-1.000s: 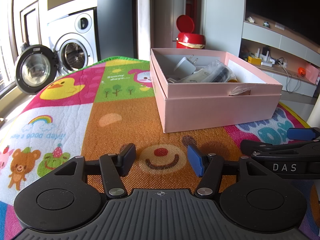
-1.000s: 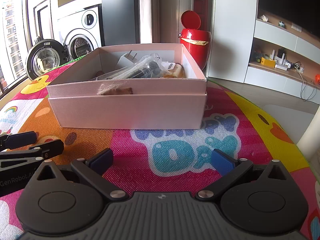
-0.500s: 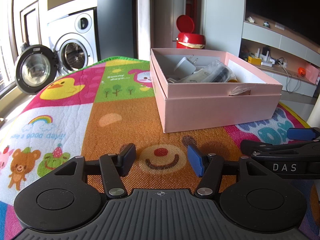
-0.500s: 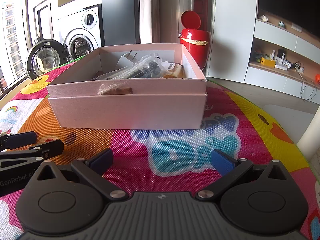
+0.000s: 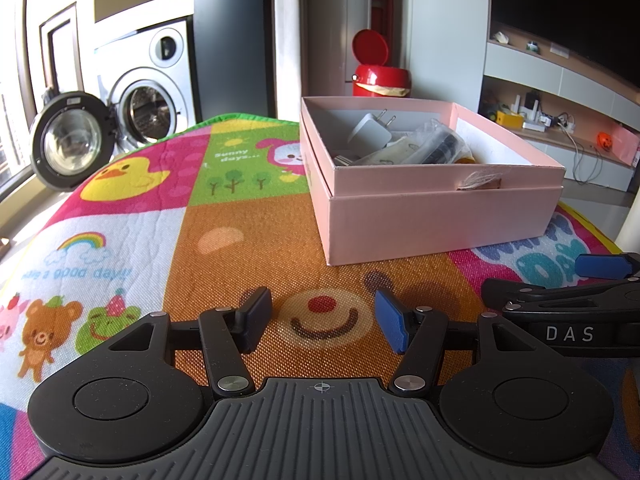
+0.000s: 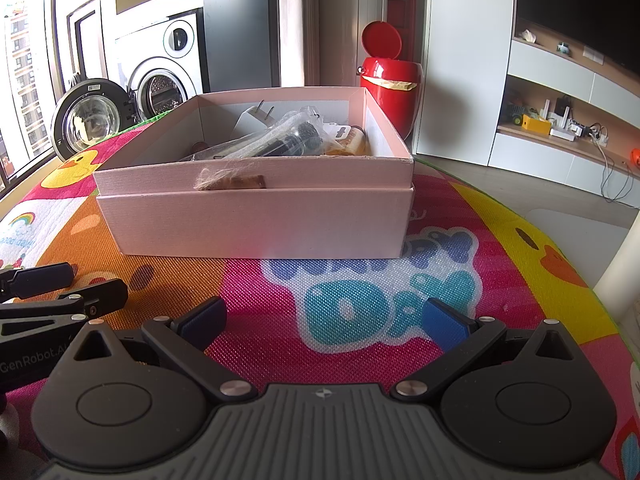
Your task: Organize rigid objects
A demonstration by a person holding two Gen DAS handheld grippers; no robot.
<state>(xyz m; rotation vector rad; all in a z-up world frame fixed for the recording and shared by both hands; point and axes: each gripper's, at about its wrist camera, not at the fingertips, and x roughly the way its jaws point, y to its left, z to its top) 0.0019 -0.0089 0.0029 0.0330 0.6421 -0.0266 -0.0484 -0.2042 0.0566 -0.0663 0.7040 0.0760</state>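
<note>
A pink cardboard box [image 5: 436, 216] [image 6: 256, 220] stands on a colourful play mat [image 5: 240, 240] [image 6: 440, 240]. Inside lie a white plug adapter [image 5: 370, 132] [image 6: 250, 120], a dark cylinder in clear plastic wrap [image 5: 440, 146] [image 6: 288, 138] and a small yellow-brown item [image 6: 348, 144]. My left gripper [image 5: 322, 320] is open and empty, low over the mat in front of the box. My right gripper [image 6: 324, 320] is open and empty, also before the box. Each gripper shows at the edge of the other's view [image 5: 560, 300] [image 6: 44, 296].
A red bin [image 5: 380, 76] [image 6: 390, 80] with its lid up stands behind the box. A washing machine [image 5: 152, 92] [image 6: 160, 80] with an open door is at the back left. Shelves with small items [image 6: 560, 120] run along the right wall. The mat's edge drops off at right.
</note>
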